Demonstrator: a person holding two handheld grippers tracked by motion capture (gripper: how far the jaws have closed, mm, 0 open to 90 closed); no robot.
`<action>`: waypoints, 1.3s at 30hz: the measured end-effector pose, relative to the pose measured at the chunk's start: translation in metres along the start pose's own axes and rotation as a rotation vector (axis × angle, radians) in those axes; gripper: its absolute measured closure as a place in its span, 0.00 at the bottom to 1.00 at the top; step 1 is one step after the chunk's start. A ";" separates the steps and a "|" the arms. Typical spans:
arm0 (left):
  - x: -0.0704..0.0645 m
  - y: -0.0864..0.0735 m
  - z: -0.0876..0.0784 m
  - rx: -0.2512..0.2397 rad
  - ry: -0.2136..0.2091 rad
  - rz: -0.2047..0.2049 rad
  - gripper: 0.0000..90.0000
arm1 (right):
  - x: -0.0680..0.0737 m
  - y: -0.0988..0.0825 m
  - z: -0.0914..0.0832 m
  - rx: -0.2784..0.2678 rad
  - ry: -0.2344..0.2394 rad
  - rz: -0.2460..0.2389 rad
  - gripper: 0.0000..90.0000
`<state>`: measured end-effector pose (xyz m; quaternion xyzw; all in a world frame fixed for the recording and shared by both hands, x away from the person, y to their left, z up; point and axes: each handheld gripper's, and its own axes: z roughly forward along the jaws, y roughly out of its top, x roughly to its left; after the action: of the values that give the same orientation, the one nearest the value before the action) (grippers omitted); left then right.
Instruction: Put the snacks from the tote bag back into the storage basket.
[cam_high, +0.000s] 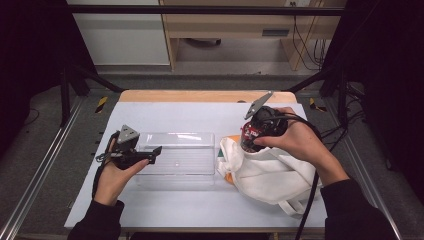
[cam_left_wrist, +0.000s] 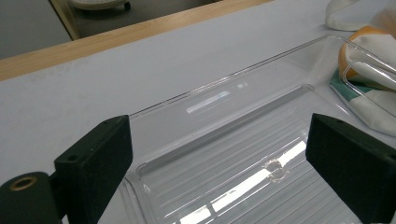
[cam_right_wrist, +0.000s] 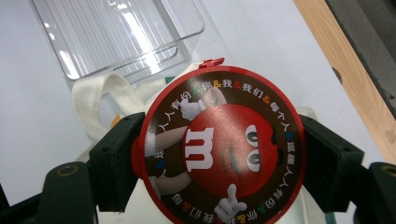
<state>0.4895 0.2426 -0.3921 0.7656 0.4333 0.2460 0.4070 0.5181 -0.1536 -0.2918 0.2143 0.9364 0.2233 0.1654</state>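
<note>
- Left gripper (cam_high: 150, 154) held low over the near-left end of the clear, ribbed plastic tray (cam_high: 176, 150), pointing right along it, in the person's left hand (cam_high: 116, 176).
- In the left gripper view, black jaws spread wide apart with nothing between them; left gripper (cam_left_wrist: 219, 158) hovering above the ribbed floor of the clear plastic tray (cam_left_wrist: 224, 140).
- Small scuffed or chipped mark visible on the tray floor in that same view; bright light streaks reflected across the ribs.
- Right gripper (cam_high: 252, 141) gripped in the person's right hand (cam_high: 295, 140), tipped downward over the mouth of the crumpled white cloth tote bag (cam_high: 265, 172).
- Right gripper (cam_right_wrist: 219, 158) clamped by both jaws on the edges of a round, flat red tin printed with a red candy character and a ring of Chinese text (cam_right_wrist: 219, 149).
- Round tin also seen in the high view as a small red patch (cam_high: 248, 132) just above the bag opening.
- Tote bag lying just right of the tray, touching its right end; orange object (cam_left_wrist: 356, 44) and a green-and-white edge peeking out beside the bag through the tray wall.
- White tabletop (cam_high: 200, 205) under everything, pale wooden strip (cam_high: 200, 96) along its far edge.
- Dark sleeves on both forearms entering from the bottom.
</note>
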 end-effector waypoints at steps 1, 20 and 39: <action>0.001 0.000 0.000 -0.001 0.000 -0.003 0.08 | 0.001 0.001 0.001 -0.003 0.001 0.005 0.27; 0.016 -0.001 -0.011 -0.009 0.026 -0.024 0.08 | -0.002 0.026 0.018 -0.030 0.020 -0.017 0.27; 0.021 -0.005 -0.008 0.005 0.023 -0.036 0.08 | -0.001 0.040 0.031 -0.043 0.027 -0.020 0.27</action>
<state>0.4920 0.2650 -0.3918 0.7558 0.4522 0.2464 0.4043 0.5442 -0.1113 -0.2981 0.1982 0.9357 0.2445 0.1595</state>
